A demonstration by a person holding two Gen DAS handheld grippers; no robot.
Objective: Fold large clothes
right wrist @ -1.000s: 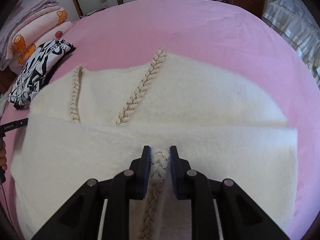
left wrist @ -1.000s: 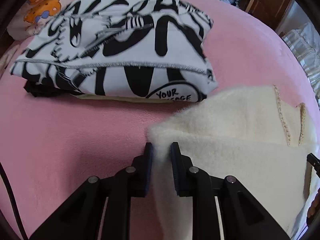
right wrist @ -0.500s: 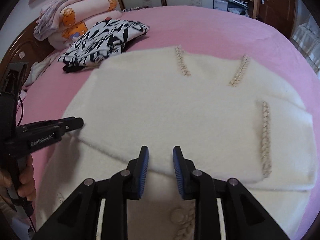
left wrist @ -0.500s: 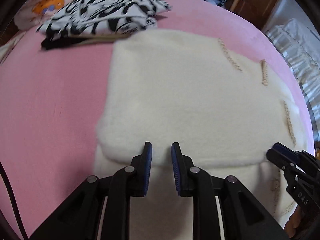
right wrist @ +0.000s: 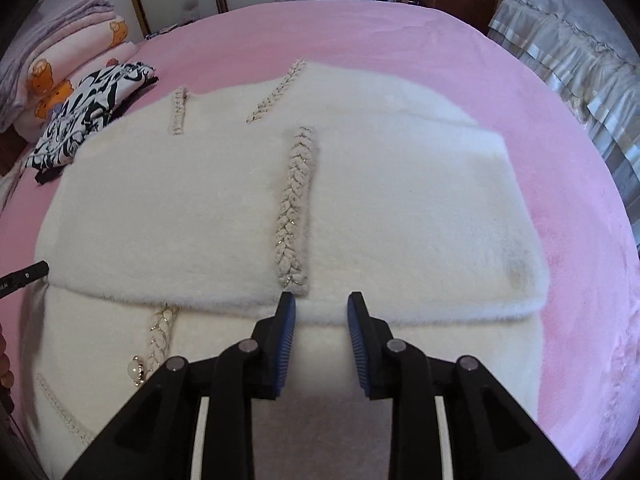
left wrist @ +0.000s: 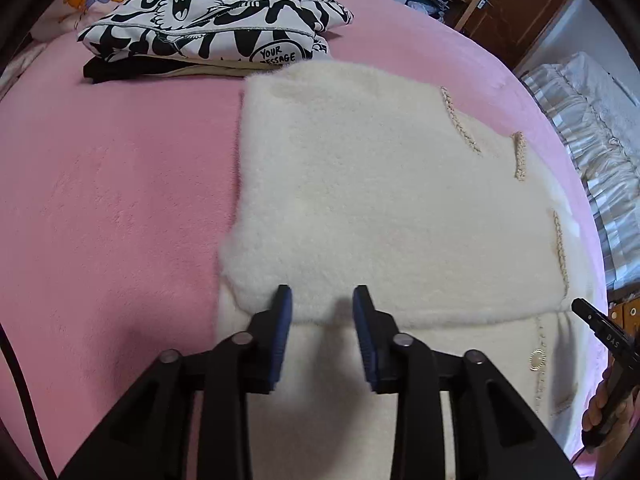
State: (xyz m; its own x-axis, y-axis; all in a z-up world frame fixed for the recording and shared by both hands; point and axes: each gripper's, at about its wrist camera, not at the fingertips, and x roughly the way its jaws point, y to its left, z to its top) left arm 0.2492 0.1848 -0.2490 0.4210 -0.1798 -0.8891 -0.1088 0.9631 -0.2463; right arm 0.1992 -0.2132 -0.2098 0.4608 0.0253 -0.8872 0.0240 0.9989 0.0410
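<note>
A cream fluffy garment (left wrist: 380, 208) with braided gold-flecked trim lies folded over itself on the pink bed; it also shows in the right wrist view (right wrist: 400, 208). My left gripper (left wrist: 322, 300) is open and empty, just over the near edge of the folded-over layer. My right gripper (right wrist: 321, 304) is open and empty at the same folded edge, beside the end of a braid strip (right wrist: 294, 208). The right gripper's tip shows at the left wrist view's right edge (left wrist: 596, 320); the left gripper's tip shows at the right wrist view's left edge (right wrist: 24, 276).
A folded black-and-white printed garment (left wrist: 208, 20) lies on a dark one at the far left of the bed, also in the right wrist view (right wrist: 88, 112). Folded blankets (right wrist: 52, 64) lie behind it. The pink bedspread (left wrist: 100, 200) surrounds the garment. A striped bed skirt (right wrist: 580, 64) is at right.
Both grippers carried the garment's far edge back toward the near side, folding it over itself, then opened and let go. The jaws are wider apart now than half a second ago.
</note>
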